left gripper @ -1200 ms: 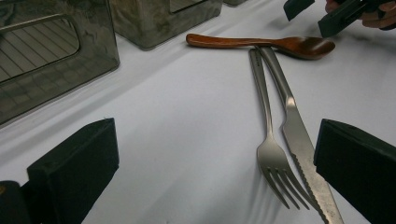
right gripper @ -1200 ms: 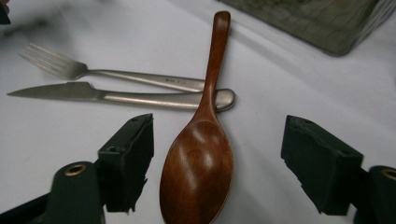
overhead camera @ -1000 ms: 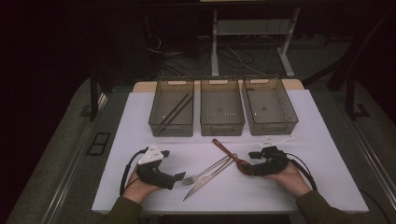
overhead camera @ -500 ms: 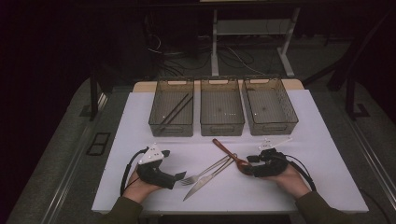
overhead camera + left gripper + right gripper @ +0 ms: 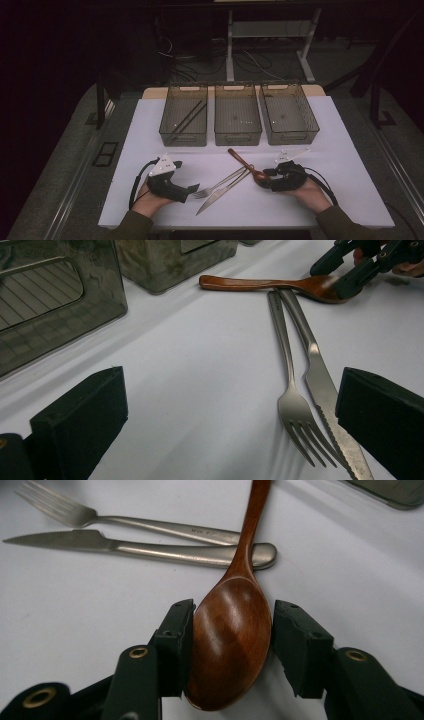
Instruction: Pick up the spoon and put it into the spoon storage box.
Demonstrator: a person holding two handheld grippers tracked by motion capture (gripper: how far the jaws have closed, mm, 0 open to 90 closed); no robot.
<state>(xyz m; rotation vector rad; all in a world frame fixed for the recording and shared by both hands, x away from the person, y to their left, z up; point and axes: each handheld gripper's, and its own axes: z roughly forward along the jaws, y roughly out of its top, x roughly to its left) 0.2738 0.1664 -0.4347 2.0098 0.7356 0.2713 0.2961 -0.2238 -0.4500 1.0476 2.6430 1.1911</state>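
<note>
A brown wooden spoon [image 5: 240,159] lies on the white table [image 5: 150,130] with its bowl toward my right hand. My right gripper [image 5: 265,176] has just been closing its jaws, and both pads now press the sides of the spoon's bowl [image 5: 230,630]. A steel fork [image 5: 220,186] and a steel knife [image 5: 220,195] lie side by side, their handle ends under the spoon's neck. My left gripper [image 5: 192,189] rests on the table left of them and is open with nothing between its jaws. The fork's tines [image 5: 300,425] and the knife's blade [image 5: 330,405] lie just inside its right jaw.
Three clear bins stand in a row at the back. The left bin [image 5: 183,134] holds dark chopsticks [image 5: 186,120]. The middle bin [image 5: 237,136] and the right bin [image 5: 290,136] look bare inside. White table surface stretches on both sides of the cutlery.
The right gripper's jaws have drawn in onto the spoon's bowl. Both hands have stayed where they were, and the cutlery has not shifted.
</note>
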